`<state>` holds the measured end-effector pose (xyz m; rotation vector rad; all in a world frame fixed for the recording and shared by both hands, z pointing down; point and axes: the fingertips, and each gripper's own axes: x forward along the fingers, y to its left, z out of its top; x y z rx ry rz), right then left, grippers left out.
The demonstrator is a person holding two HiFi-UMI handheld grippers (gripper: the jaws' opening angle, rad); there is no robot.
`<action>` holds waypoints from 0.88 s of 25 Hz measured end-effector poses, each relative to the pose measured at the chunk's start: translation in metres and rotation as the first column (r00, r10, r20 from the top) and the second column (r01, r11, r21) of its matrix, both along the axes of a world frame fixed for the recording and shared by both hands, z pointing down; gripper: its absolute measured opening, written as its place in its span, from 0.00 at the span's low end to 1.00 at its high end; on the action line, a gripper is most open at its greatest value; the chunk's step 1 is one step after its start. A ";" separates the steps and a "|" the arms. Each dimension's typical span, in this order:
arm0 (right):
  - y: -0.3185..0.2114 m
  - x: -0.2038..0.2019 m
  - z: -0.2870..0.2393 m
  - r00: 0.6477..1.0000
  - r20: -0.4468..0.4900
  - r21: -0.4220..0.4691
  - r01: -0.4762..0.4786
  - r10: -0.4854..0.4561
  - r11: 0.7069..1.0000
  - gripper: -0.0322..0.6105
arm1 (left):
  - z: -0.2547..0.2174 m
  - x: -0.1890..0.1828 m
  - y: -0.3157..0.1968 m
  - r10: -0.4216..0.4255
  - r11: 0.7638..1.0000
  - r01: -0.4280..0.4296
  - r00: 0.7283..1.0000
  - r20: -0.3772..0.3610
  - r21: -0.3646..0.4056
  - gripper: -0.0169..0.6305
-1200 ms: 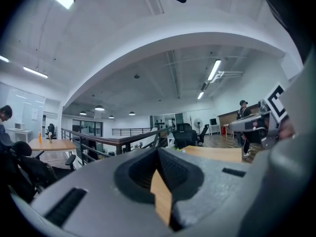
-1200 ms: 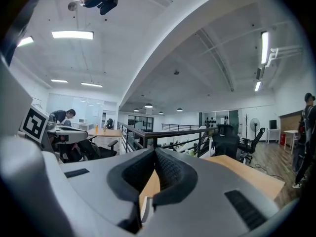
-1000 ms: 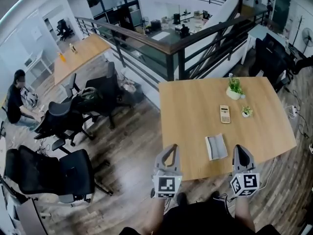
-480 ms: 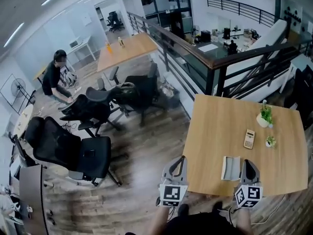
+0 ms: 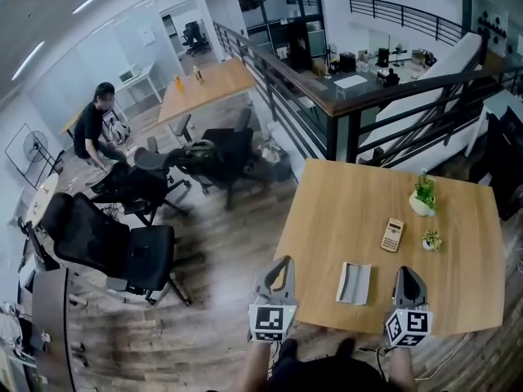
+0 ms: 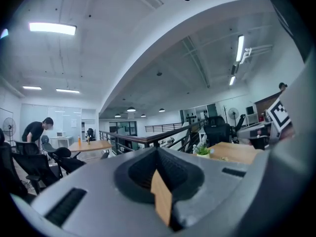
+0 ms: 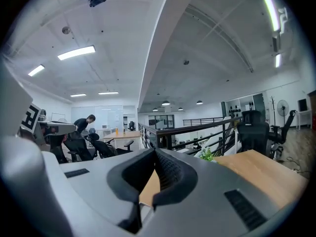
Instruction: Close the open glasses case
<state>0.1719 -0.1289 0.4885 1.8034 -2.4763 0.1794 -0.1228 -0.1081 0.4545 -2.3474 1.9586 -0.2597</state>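
Observation:
The open grey glasses case (image 5: 354, 282) lies on the wooden table (image 5: 359, 211) close to its near edge, lid folded back, in the head view. My left gripper (image 5: 282, 263) hangs shut and empty by the table's near left corner, left of the case. My right gripper (image 5: 406, 273) is shut and empty just right of the case, over the near edge. Neither touches the case. In the left gripper view the left gripper (image 6: 158, 151) has its jaws together and points level. The right gripper (image 7: 157, 154) looks the same in its own view. The case shows in neither gripper view.
A calculator (image 5: 392, 234) and two small potted plants (image 5: 422, 194) (image 5: 431, 240) sit farther back on the table. Black office chairs (image 5: 122, 247) stand on the wood floor to the left. A railing (image 5: 327, 96) runs behind the table. A person (image 5: 91, 125) bends over at far left.
The head view has swung left, so the table now sits further right and more floor and chairs show. The case still lies open between the two grippers, which stay shut.

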 end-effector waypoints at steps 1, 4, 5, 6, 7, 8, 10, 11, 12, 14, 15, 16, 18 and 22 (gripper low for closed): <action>-0.002 0.009 0.001 1.000 0.003 0.002 0.006 -0.006 1.000 0.07 | -0.001 0.008 -0.004 -0.003 1.000 0.003 1.000 0.000 0.003 0.03; -0.004 0.040 0.005 1.000 0.010 -0.010 0.020 -0.020 1.000 0.07 | -0.008 0.034 -0.010 -0.009 1.000 0.009 1.000 0.009 0.008 0.03; -0.004 0.051 0.007 1.000 0.015 -0.017 0.019 -0.019 1.000 0.07 | -0.011 0.043 -0.012 -0.010 1.000 0.010 1.000 0.013 0.008 0.03; -0.005 0.063 0.010 1.000 0.022 -0.024 0.015 -0.014 1.000 0.07 | -0.013 0.052 -0.014 -0.013 1.000 0.013 1.000 0.015 0.007 0.03; -0.006 0.075 0.013 1.000 0.028 -0.029 0.010 -0.009 1.000 0.07 | -0.014 0.060 -0.016 -0.019 1.000 0.019 1.000 0.014 0.005 0.03; -0.008 0.085 0.017 0.999 0.034 -0.033 0.007 -0.006 0.999 0.07 | -0.015 0.067 -0.018 -0.025 1.000 0.025 1.000 0.015 0.004 0.03; -0.013 0.101 0.024 0.999 0.044 -0.041 0.004 -0.002 0.999 0.07 | -0.016 0.078 -0.025 -0.029 1.000 0.029 0.999 0.024 -0.001 0.03; -0.015 0.108 0.027 0.999 0.046 -0.046 -0.005 0.007 0.999 0.07 | -0.016 0.084 -0.030 -0.023 1.000 0.023 0.999 0.030 -0.003 0.03; -0.016 0.115 0.029 0.998 0.051 -0.050 -0.020 0.022 0.999 0.07 | -0.016 0.089 -0.035 -0.012 1.000 0.012 0.999 0.036 -0.007 0.03; -0.012 0.131 0.031 0.996 0.065 -0.057 -0.059 0.063 0.997 0.07 | -0.015 0.101 -0.043 0.013 1.000 -0.013 0.999 0.042 -0.015 0.03; -0.009 0.137 0.030 0.994 0.073 -0.058 -0.078 0.082 0.995 0.07 | -0.015 0.105 -0.046 0.025 1.000 -0.024 0.999 0.041 -0.019 0.03; -0.007 0.141 0.029 0.992 0.079 -0.056 -0.095 0.099 0.994 0.07 | -0.014 0.109 -0.050 0.037 0.999 -0.036 0.999 0.040 -0.021 0.03; -0.006 0.145 0.025 0.989 0.079 -0.042 -0.123 0.126 0.992 0.07 | -0.012 0.115 -0.061 0.067 0.998 -0.066 0.997 0.039 -0.022 0.03; -0.009 0.139 0.013 0.982 0.076 -0.017 -0.175 0.176 0.984 0.07 | -0.010 0.121 -0.082 0.138 0.990 -0.137 0.990 0.028 -0.020 0.03</action>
